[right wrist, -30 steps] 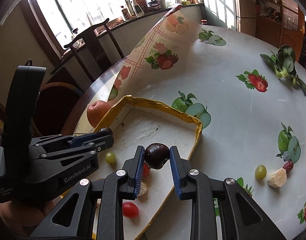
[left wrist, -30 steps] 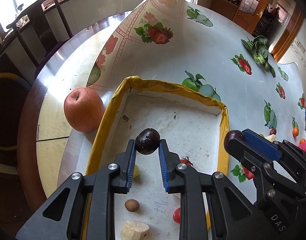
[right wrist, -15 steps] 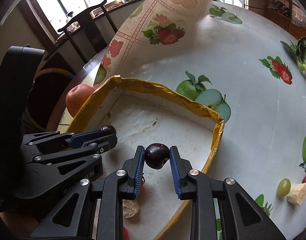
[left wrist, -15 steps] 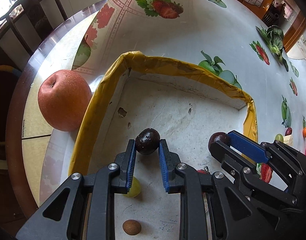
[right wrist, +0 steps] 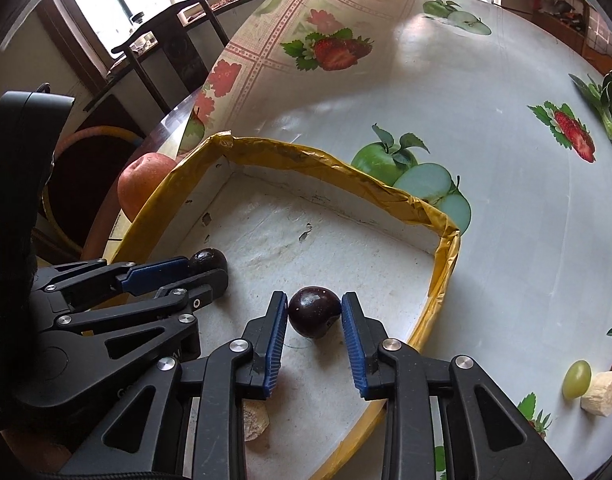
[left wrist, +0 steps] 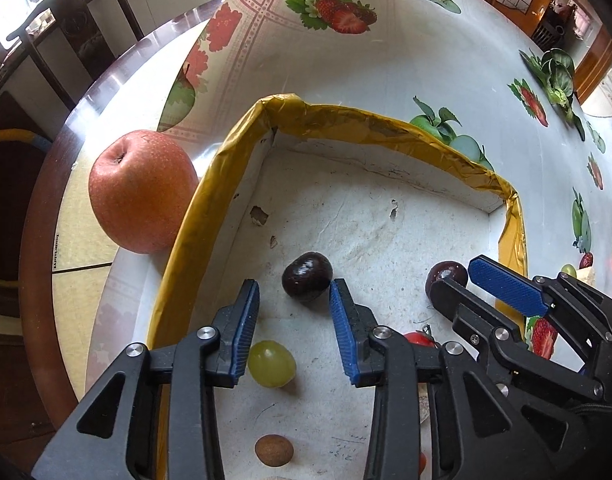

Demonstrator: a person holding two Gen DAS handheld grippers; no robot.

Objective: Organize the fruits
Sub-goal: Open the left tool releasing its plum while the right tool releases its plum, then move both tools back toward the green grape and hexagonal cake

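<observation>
Two dark plums set down inside the white tray with the yellow taped rim [left wrist: 345, 120].

The left gripper [left wrist: 294, 300] has its blue-padded fingers [left wrist: 248, 316] spreading apart; the dark round plum [left wrist: 307, 274] lies on the tray floor just past the tips, free of the left pad and close against the right one. A green grape [left wrist: 272, 363] sits between the fingers nearer their base, and a large red apple [left wrist: 140, 190] stands outside the tray, left of them on the worktop. The right gripper [right wrist: 313, 312] is also opening, its second dark plum [right wrist: 313, 311] resting on the tray floor between the tips, both pads a hair off its sides.
</observation>
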